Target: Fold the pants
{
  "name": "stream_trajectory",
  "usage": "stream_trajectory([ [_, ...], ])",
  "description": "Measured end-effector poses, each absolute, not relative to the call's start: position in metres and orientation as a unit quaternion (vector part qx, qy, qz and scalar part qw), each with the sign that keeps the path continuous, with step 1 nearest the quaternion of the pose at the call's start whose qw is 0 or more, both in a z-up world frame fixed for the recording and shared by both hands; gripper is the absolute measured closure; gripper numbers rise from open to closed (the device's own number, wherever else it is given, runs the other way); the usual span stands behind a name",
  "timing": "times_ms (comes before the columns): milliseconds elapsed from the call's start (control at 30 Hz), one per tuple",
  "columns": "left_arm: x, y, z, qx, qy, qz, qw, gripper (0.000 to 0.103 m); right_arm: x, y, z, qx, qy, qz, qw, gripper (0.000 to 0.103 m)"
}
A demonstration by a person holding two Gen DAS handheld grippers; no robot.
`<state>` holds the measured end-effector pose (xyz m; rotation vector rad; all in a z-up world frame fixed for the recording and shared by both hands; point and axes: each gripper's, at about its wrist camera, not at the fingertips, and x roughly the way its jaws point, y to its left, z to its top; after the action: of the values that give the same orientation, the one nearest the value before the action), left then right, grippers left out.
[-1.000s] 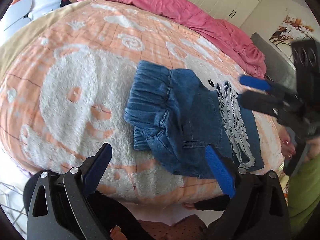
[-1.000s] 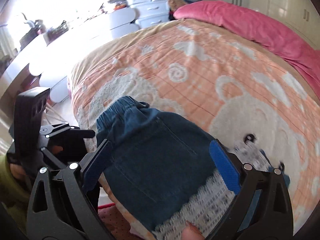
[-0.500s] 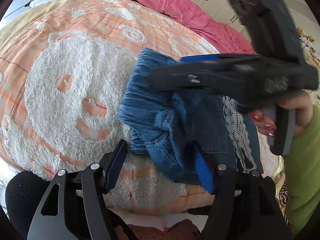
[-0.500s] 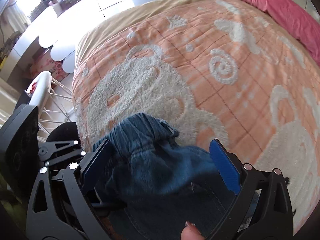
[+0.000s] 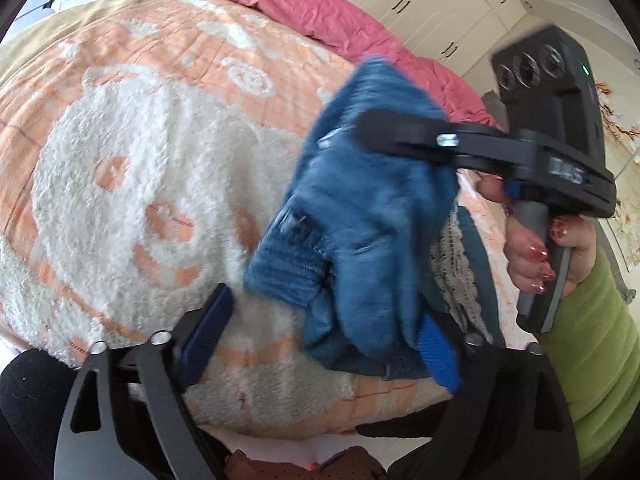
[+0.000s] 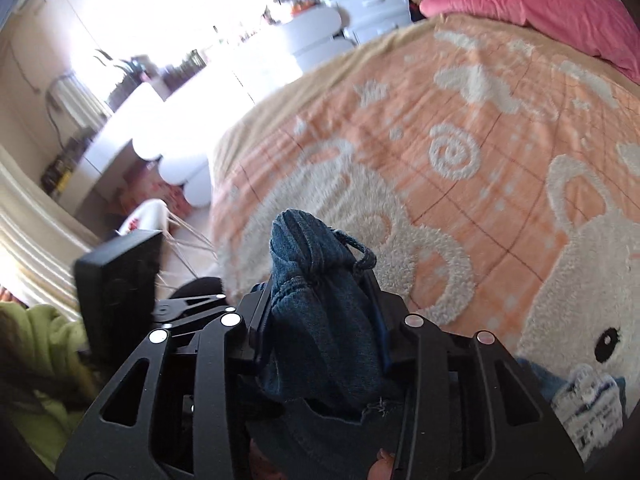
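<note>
Small blue denim pants [image 5: 360,220] with a white lace hem [image 5: 456,264] lie near the front edge of the bed. My right gripper [image 6: 320,284] is closing, and its pads press on the bunched waistband [image 6: 316,248]. In the left wrist view its black finger [image 5: 400,140] holds that end up off the blanket. My left gripper [image 5: 324,308] sits low at the bed's edge with its jaws opening wide. The hanging fold of denim droops between its blue pads [image 5: 436,356], and nothing is gripped there.
The bed carries an orange and white fleece blanket [image 5: 140,140] and a pink duvet [image 5: 320,20] at the far side. A hand [image 5: 532,256] in a green sleeve [image 5: 588,360] holds the right tool. White cupboards [image 5: 440,8] and a white desk [image 6: 132,120] stand around the bed.
My right gripper swung in over the pants, shut on the waistband and raised it off the blanket. The left gripper's jaws narrowed, then spread wide again.
</note>
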<state>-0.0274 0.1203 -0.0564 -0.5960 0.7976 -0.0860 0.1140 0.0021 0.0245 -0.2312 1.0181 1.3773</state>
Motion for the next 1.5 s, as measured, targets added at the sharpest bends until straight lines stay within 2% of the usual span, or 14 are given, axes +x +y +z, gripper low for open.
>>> stream_trajectory([
  [200, -0.008, 0.111, -0.048, -0.328, 0.365, -0.110, 0.864, 0.013, 0.121, -0.049, 0.049, -0.060, 0.413, 0.614, 0.670, 0.072],
  [300, 0.007, 0.096, -0.039, -0.347, 0.362, -0.155, 0.851, 0.025, 0.131, -0.077, 0.055, -0.044, 0.406, 0.600, 0.688, 0.071],
  [600, 0.042, 0.025, -0.014, -0.317, 0.365, -0.205, 0.851, 0.024, 0.155, -0.157, 0.055, -0.007, 0.394, 0.556, 0.732, 0.065],
  [667, 0.044, 0.008, -0.014, -0.323, 0.354, -0.233, 0.846, 0.020, 0.156, -0.182, 0.054, 0.014, 0.391, 0.547, 0.740, 0.056],
  [700, 0.047, -0.001, -0.017, -0.324, 0.350, -0.259, 0.840, 0.016, 0.156, -0.195, 0.053, 0.022, 0.387, 0.540, 0.747, 0.055],
  [767, 0.041, -0.022, -0.022, -0.291, 0.358, -0.300, 0.835, 0.015, 0.156, -0.220, 0.048, 0.041, 0.386, 0.518, 0.762, 0.043],
  [867, 0.032, -0.027, -0.028, -0.276, 0.361, -0.310, 0.835, 0.015, 0.156, -0.255, 0.036, 0.077, 0.398, 0.476, 0.780, 0.040],
  [967, 0.023, -0.012, -0.021, -0.267, 0.346, -0.276, 0.856, 0.015, 0.144, -0.270, 0.028, 0.055, 0.400, 0.441, 0.801, 0.040],
  [1133, 0.031, -0.013, -0.017, -0.120, 0.368, -0.118, 0.915, 0.016, 0.127, -0.244, 0.026, -0.011, 0.406, 0.414, 0.815, 0.040],
  [1200, 0.036, -0.020, -0.029, -0.065, 0.393, -0.095, 0.912, 0.020, 0.121, -0.233, 0.018, -0.056, 0.420, 0.397, 0.814, 0.039],
  [1300, 0.038, -0.029, -0.047, -0.051, 0.422, -0.103, 0.899, 0.021, 0.109, -0.223, -0.017, -0.179, 0.455, 0.332, 0.807, 0.035],
  [1400, 0.039, -0.036, -0.048, -0.044, 0.424, -0.110, 0.898, 0.020, 0.103, -0.233, -0.031, -0.164, 0.464, 0.325, 0.808, 0.031],
  [1500, 0.030, -0.031, -0.035, -0.045, 0.409, -0.107, 0.905, 0.021, 0.103, -0.242, -0.009, -0.120, 0.454, 0.341, 0.815, 0.031],
])
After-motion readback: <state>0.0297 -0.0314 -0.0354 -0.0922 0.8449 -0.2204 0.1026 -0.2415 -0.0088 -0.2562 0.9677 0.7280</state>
